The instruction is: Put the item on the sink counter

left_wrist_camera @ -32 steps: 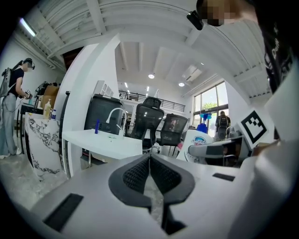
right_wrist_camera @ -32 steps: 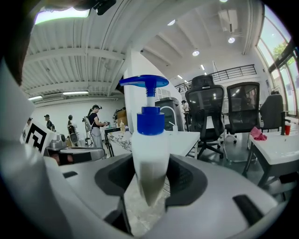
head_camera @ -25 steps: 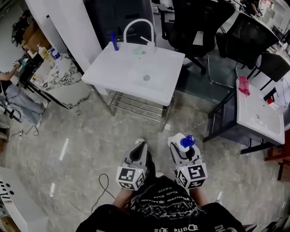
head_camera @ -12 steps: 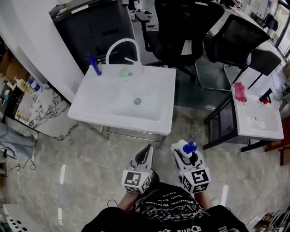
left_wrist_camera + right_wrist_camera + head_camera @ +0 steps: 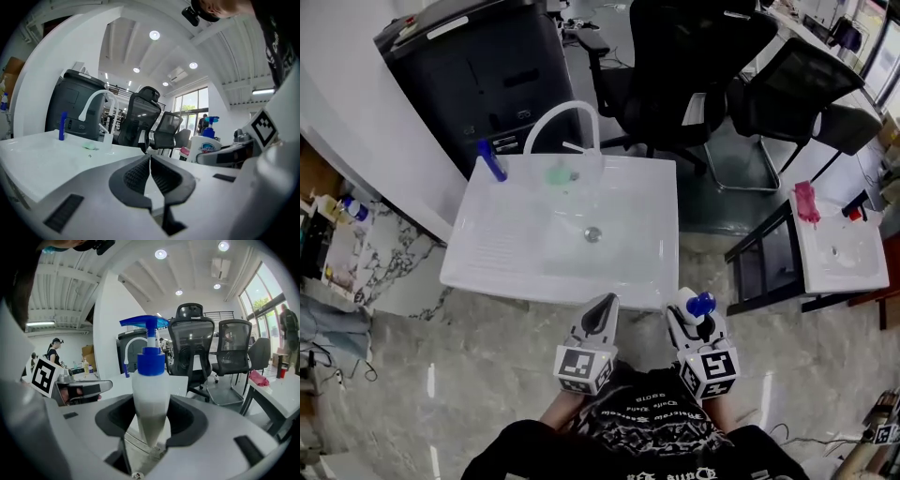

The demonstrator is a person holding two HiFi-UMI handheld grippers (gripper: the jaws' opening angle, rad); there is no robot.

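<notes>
- The right gripper (image 5: 691,313) clamps its jaws on the lower body of a white pump bottle (image 5: 699,304) with a blue pump head. In the right gripper view the bottle (image 5: 150,390) stands upright between the two dark pads of that gripper (image 5: 150,425), which press on it from both sides.
- The bottle is held in the air just off the front edge of the sink counter (image 5: 502,246), near the front right corner. It does not rest on the counter.
- The left gripper (image 5: 601,305) is at the same front edge, left of the right gripper and nearer the middle. In the left gripper view its jaws (image 5: 150,165) meet with nothing between them.
- The sink counter is white, and its basin has a round drain (image 5: 592,234) at the centre.
- A white arched faucet (image 5: 559,117) rises from the middle of the back edge.
- A blue stick-shaped item (image 5: 491,159) stands by the back left corner; what it is cannot be told.
- A small pale green lump (image 5: 558,174) lies beside the faucet base, along the back edge.
- Behind the counter stand a dark cabinet (image 5: 478,66) and black office chairs (image 5: 689,56).
- A second white sink (image 5: 842,253) stands well apart to the right, with a pink item (image 5: 806,201) at its back edge.
</notes>
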